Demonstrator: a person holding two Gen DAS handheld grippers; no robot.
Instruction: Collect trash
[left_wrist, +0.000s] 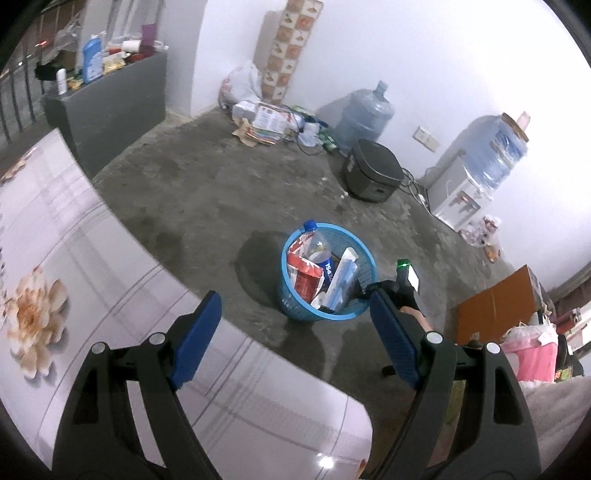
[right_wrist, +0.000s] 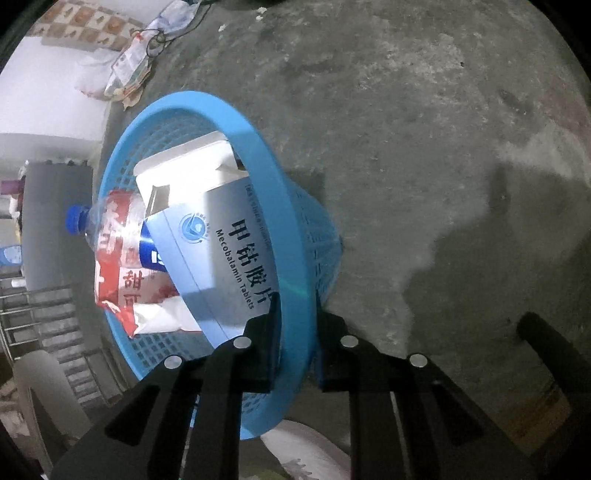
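The right tongs (right_wrist: 295, 339) are clenched on the near rim of the round blue plastic mesh basket (right_wrist: 258, 147), one pad inside and one outside; the left tongs (left_wrist: 295, 332) hang released and empty above a glossy flower-printed desk (left_wrist: 92, 240). The basket stands on the floor beside that desk, already holding a clear plastic bottle with a blue cap (right_wrist: 110, 229), a red-and-white snack wrapper (right_wrist: 125, 288) and a white tablet carton (right_wrist: 221, 240), so the collecting looks largely done and the step in hand seems to be carrying the basket off. That likely calls for a level lift, since the trash sticks up above the rim over the stained grey concrete floor (right_wrist: 424, 110), with white walls and blue water jugs (left_wrist: 365, 114) beyond.
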